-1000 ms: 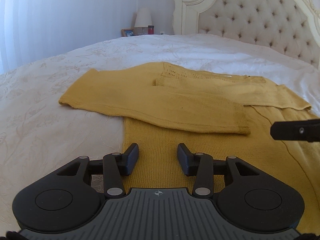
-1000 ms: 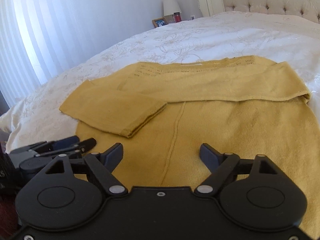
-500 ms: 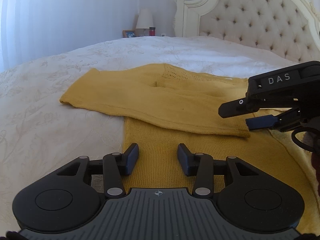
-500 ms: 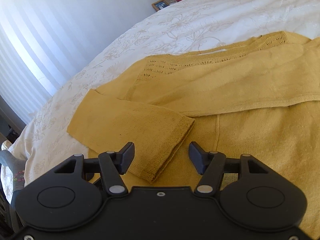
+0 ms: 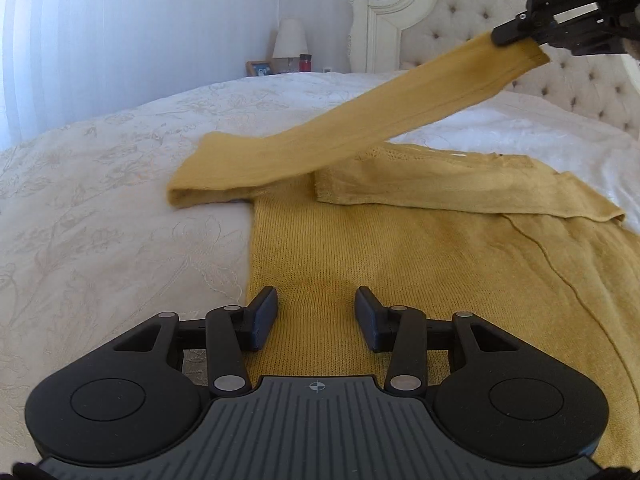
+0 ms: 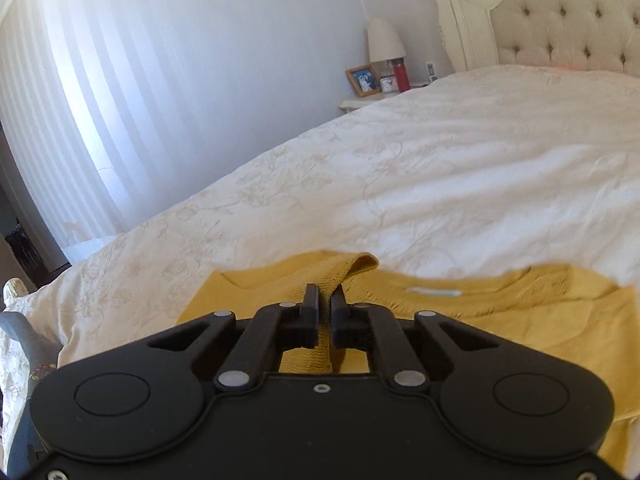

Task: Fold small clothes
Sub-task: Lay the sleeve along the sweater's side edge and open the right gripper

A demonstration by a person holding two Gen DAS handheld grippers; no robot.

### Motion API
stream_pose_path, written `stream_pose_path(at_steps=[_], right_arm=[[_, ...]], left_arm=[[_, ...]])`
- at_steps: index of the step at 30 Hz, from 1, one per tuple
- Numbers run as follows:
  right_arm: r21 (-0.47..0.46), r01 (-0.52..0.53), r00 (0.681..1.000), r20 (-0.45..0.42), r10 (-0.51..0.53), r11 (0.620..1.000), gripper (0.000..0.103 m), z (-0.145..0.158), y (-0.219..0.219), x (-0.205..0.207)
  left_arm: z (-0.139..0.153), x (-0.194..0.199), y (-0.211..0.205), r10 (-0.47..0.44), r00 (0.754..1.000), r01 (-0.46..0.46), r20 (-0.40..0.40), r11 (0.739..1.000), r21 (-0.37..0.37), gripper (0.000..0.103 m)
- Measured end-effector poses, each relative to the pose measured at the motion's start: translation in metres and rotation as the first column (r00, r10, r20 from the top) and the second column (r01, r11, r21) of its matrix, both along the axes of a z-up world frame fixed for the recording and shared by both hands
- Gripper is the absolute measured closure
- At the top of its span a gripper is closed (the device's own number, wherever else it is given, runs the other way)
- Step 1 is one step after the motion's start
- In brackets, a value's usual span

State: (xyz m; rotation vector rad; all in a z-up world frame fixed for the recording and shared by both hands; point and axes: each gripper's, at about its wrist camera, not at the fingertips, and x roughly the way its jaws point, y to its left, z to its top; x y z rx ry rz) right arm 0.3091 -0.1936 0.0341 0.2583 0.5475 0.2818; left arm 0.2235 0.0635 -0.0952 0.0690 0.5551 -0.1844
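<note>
Bed (image 6: 460, 168): you see white bedding, tufted headboard (image 6: 568, 12).
Nightstand (image 6: 362, 102): lamp (image 6: 385, 42), photo frame (image 6: 363, 80), red bottle (image 6: 401, 75).

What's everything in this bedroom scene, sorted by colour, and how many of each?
Yellow: 1, the sweater.
Black: 2, the left gripper and the right gripper, its jaws shut on the sweater's sleeve.
White or cream: 3, the bedspread, headboard, lamp.
Red: 1, a bottle.
Total: 7

Matt ribbed-knit mustard sweater (image 5: 360, 248), embroidered white cloth bedspread (image 5: 100, 208), tufted fabric headboard (image 5: 460, 36), matt black plastic tongs (image 5: 316, 316)
</note>
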Motion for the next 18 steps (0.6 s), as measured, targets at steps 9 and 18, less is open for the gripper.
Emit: stream_pose_path(at_steps=[9,18], right_arm=[[-0.107,0.211,0.967,-0.125,-0.224,0.972,0.091,-0.029,-0.104,0.012],[-0.175,0.246,0.932,-0.228,-0.282,0.953,0.083,-0.088,-0.123,0.007]], left_arm=[[0.000,0.000,0.000,0.000,1.000,0.000,-0.001,1.000,0.002,0.061],[0.000,0.000,-0.002,0.000,1.000,0.000,-0.004,1.000,0.010,0.061]])
